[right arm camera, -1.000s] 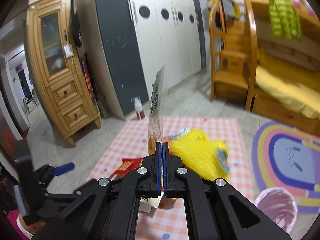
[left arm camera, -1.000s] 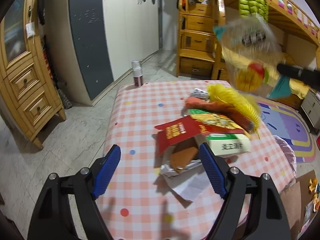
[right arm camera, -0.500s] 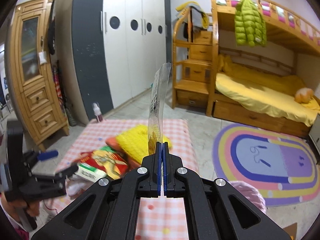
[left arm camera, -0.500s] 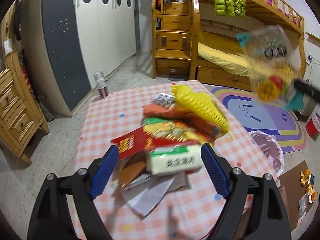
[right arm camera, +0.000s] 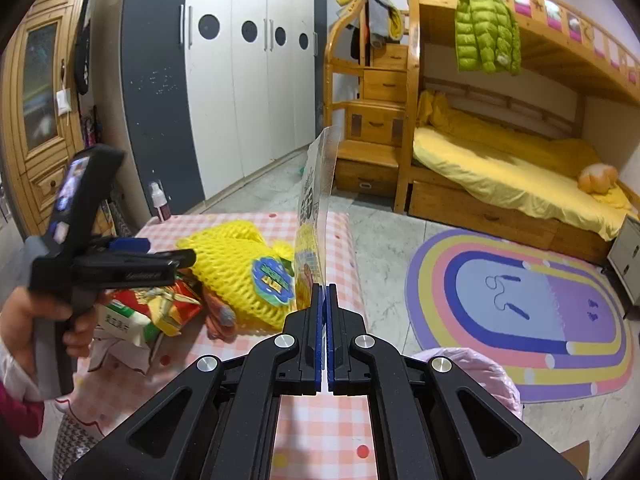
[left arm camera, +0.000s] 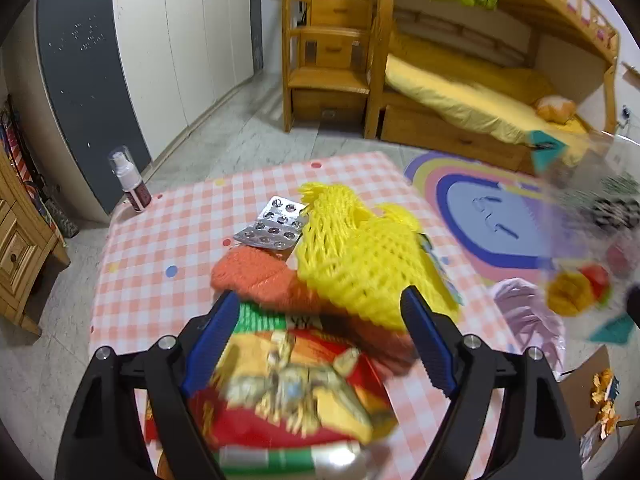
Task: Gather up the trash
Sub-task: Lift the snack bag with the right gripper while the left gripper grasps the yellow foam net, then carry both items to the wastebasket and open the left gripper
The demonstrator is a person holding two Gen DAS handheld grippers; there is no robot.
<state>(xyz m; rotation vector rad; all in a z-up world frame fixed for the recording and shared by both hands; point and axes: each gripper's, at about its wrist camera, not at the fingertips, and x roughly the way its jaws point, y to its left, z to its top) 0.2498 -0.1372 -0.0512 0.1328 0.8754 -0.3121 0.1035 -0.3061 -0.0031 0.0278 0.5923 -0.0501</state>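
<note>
Carrying a clear plastic wrapper (right arm camera: 316, 204) pinched upright in its clenched jaws, the right gripper (right arm camera: 323, 304) hangs over the edge of the checked counter (right arm camera: 340, 420), just above a pink-lined bin (right arm camera: 472, 368) on the floor. The left gripper (left arm camera: 316, 336), jaws spread wide and holding nothing, hovers over the trash pile: a snack bag (left arm camera: 288, 384), yellow foam netting (left arm camera: 360, 256), an orange net (left arm camera: 256, 276) and a blister pack (left arm camera: 276, 226). Likely next: releasing the wrapper over the bin, then closing the left jaws on the snack bag.
</note>
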